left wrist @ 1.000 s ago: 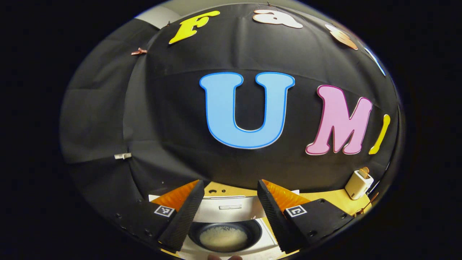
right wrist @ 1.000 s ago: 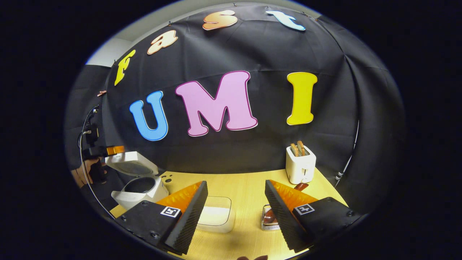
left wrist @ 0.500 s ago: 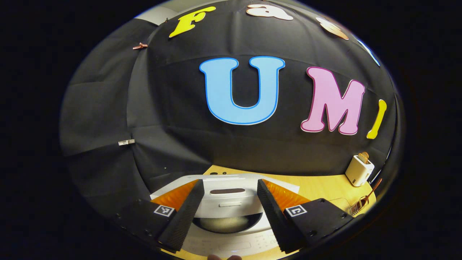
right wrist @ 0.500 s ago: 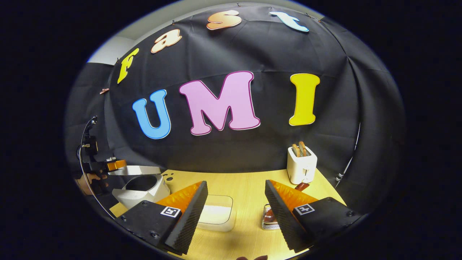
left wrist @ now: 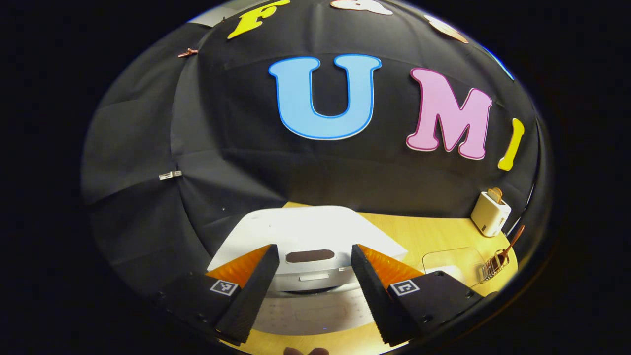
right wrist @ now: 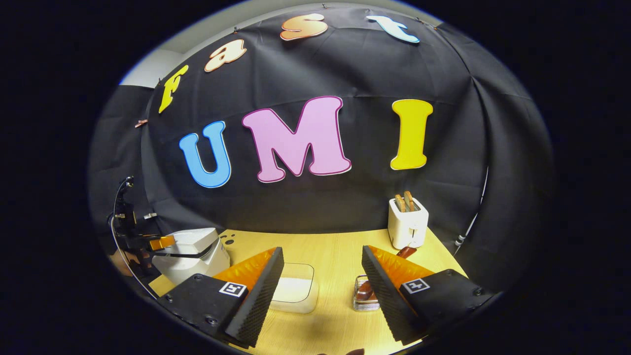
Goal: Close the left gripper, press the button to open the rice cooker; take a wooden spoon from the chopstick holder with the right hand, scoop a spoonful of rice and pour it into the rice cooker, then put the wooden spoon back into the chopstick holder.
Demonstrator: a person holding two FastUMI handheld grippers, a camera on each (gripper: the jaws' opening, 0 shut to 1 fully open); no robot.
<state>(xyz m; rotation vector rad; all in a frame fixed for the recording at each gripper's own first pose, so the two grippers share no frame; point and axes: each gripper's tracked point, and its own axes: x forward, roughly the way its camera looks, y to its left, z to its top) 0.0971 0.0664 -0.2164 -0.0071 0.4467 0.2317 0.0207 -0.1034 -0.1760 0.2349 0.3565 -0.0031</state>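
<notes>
Both fingers of my left gripper (left wrist: 311, 291) stand wide apart, holding nothing, straddling the rice cooker (left wrist: 305, 241); its lid, raised a second ago, is now nearly down.

From the right gripper view, my right gripper (right wrist: 320, 296) is equally spread and empty above the table (right wrist: 335, 246). The wooden spoon (right wrist: 367, 291) sits in the chopstick holder (right wrist: 366, 305), beside the rice container (right wrist: 293, 293). I see no legible labels.

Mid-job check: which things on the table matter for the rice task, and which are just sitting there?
Job items:
rice cooker
wooden spoon
chopstick holder
rice container
left tool
right tool

Just lying about:
toaster
</notes>
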